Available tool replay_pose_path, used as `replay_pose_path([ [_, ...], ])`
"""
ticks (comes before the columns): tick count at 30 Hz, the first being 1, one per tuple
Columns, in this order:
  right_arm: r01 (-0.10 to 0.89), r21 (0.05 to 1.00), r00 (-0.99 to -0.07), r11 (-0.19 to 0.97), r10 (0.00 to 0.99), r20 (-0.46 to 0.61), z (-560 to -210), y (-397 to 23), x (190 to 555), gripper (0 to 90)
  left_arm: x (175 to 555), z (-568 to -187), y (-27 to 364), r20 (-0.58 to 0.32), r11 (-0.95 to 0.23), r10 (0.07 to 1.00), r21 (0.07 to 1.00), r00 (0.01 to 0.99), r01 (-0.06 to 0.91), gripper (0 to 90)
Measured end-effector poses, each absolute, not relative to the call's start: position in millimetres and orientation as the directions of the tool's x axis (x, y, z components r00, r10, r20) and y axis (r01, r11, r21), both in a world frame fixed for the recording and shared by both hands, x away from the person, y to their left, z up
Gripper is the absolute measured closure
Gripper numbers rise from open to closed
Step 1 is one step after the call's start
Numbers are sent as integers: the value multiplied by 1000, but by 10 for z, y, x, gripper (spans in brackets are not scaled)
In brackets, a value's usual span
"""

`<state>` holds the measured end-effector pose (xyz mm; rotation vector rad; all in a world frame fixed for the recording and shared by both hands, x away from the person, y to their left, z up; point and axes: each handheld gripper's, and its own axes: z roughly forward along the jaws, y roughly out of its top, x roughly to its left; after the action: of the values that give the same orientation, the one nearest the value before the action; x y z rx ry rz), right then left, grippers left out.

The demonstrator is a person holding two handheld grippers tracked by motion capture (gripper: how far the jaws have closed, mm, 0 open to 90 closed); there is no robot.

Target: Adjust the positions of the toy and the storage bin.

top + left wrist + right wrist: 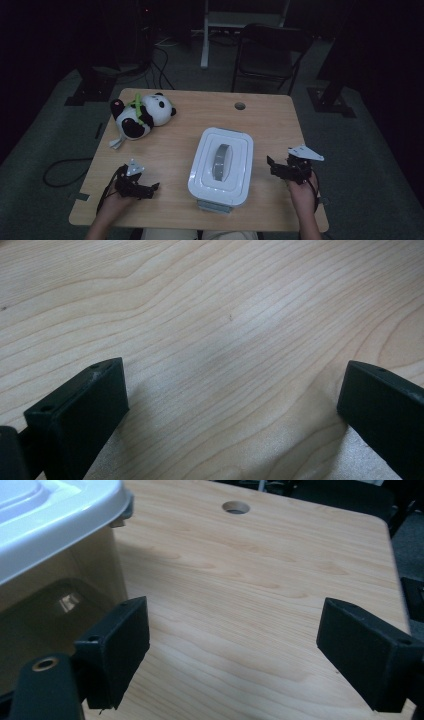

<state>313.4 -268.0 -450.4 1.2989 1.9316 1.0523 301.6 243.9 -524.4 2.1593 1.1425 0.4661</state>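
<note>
Room is dim, walls lost in darkness. Floor (45,145) is grey-green carpet with black cables (160,70) trailing across it. A light wooden table (200,107) has a round cable hole (240,106). Behind it stands a dark folding chair (267,52) beside a white frame (235,20).

A box (221,166) with a lid stands in the lower middle of the high view, on the table (175,150). A handle (220,162) lies along the middle of the lid. A soft toy (140,117) lies toward the upper left of the tabletop, well apart from the box. A round hole (240,106) sits near the table's top edge, above the box.

The left gripper (148,189) rests at lower left, left of the box; the right gripper (272,165) at lower right, just beside the box. Behind the table, at the top of the frame, stands a chair (270,52).
</note>
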Motion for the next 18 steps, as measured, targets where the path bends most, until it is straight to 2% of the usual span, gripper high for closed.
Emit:
replay_pose_path([
  [11,506,817,-434,278,900,-37,-4738,-2360,3294,136,3016,-5244,2439,12,-415,829,683,558,601,6],
  [18,532,801,-450,275,893,-8,-4932,-2262,3316,136,3016,-5244,2439,12,-415,829,683,559,601,6],
])
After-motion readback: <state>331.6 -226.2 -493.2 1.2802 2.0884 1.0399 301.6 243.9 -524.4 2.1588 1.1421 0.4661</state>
